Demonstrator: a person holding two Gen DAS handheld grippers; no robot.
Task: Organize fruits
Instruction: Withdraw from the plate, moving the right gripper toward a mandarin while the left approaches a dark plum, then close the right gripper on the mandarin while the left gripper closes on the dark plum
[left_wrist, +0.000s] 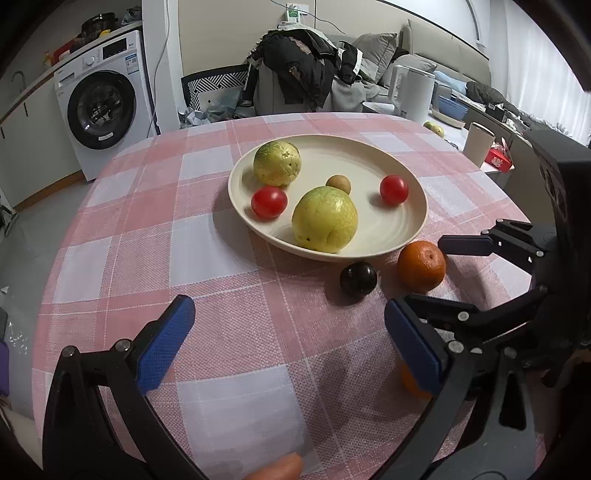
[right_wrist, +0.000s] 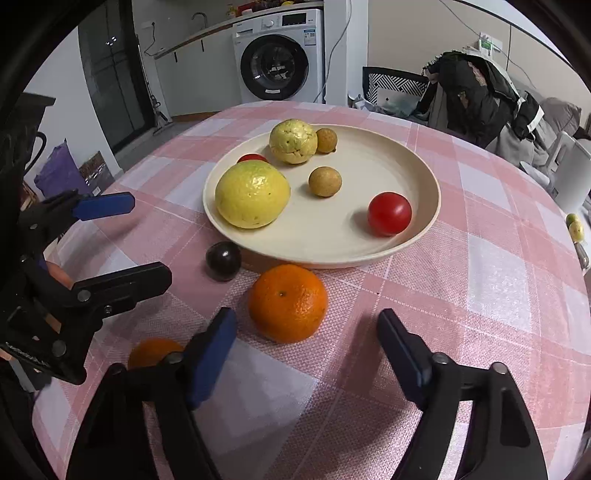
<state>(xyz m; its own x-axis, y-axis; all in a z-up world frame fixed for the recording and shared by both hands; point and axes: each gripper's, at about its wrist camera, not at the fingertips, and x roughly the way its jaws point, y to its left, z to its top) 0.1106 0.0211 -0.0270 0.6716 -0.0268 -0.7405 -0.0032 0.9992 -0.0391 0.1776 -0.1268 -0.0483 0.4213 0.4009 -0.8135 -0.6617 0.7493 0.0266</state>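
At lower left of the left wrist view, left gripper (left_wrist: 288, 339) jaws wide apart over bare tablecloth (left_wrist: 236, 302), holding nothing, right gripper (right_wrist: 306, 343) lower centre, jaws apart, flanking orange (right_wrist: 287, 303) without touching, plate (right_wrist: 424, 177) of fruit above.

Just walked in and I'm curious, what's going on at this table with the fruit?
A person holds a gripper in each hand, sorting fruit onto a cream plate. The right gripper is open, lined up on an orange lying on the cloth. The left gripper hangs open and empty. A dark plum lies off the plate.
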